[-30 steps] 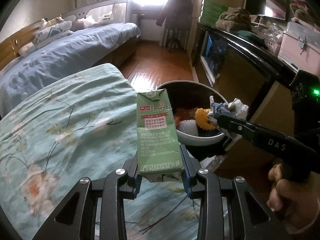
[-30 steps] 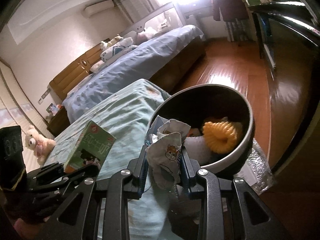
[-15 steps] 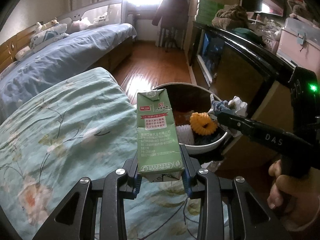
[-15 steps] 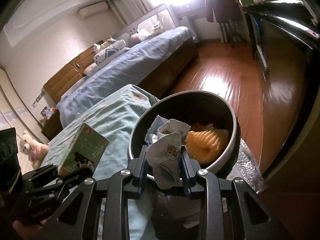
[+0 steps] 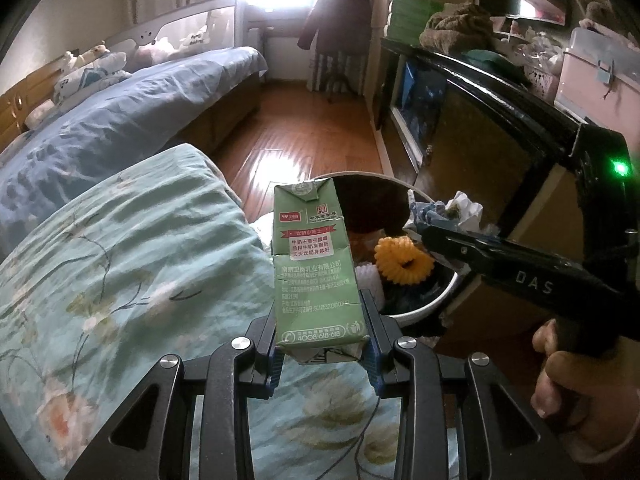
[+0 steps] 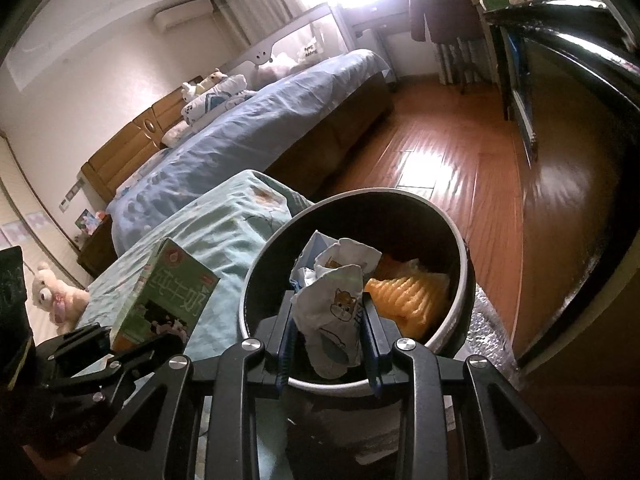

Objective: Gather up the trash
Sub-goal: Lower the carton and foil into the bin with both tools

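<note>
Tongs (image 5: 324, 354) grip carton (image 5: 312, 264), other tongs (image 6: 330, 346) wrapper (image 6: 334, 316), above bin (image 6: 460, 316) beside floral bedspread (image 5: 120, 280).

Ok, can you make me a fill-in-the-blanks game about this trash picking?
1. The left gripper holds a ____ milk carton.
2. The right gripper holds a crumpled wrapper above the round ____.
3. A ____ ruffled thing already lies inside the bin.

Missing words: green; bin; yellow
</note>
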Available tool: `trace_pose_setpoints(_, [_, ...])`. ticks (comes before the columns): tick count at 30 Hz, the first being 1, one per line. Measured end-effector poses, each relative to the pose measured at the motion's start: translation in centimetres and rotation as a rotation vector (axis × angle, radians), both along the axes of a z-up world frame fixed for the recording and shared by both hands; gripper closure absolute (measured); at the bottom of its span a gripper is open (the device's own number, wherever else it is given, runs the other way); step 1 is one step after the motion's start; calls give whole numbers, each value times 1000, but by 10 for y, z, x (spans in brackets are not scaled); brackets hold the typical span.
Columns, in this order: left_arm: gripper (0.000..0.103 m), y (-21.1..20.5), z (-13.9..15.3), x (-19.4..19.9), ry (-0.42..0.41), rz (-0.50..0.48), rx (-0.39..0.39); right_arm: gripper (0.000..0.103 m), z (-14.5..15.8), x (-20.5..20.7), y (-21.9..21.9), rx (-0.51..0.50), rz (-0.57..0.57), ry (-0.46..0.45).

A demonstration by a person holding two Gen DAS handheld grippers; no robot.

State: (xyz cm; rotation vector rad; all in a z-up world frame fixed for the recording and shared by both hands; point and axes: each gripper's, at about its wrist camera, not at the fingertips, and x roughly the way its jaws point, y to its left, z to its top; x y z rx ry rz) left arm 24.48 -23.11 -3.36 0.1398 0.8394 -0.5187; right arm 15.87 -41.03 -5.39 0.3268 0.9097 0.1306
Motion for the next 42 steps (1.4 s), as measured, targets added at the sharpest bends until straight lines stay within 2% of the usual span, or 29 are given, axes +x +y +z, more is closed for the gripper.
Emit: trace_pose_setpoints(42, [71, -29, -5, 12, 19, -4, 45, 73, -14, 35, -22, 1, -4, 51])
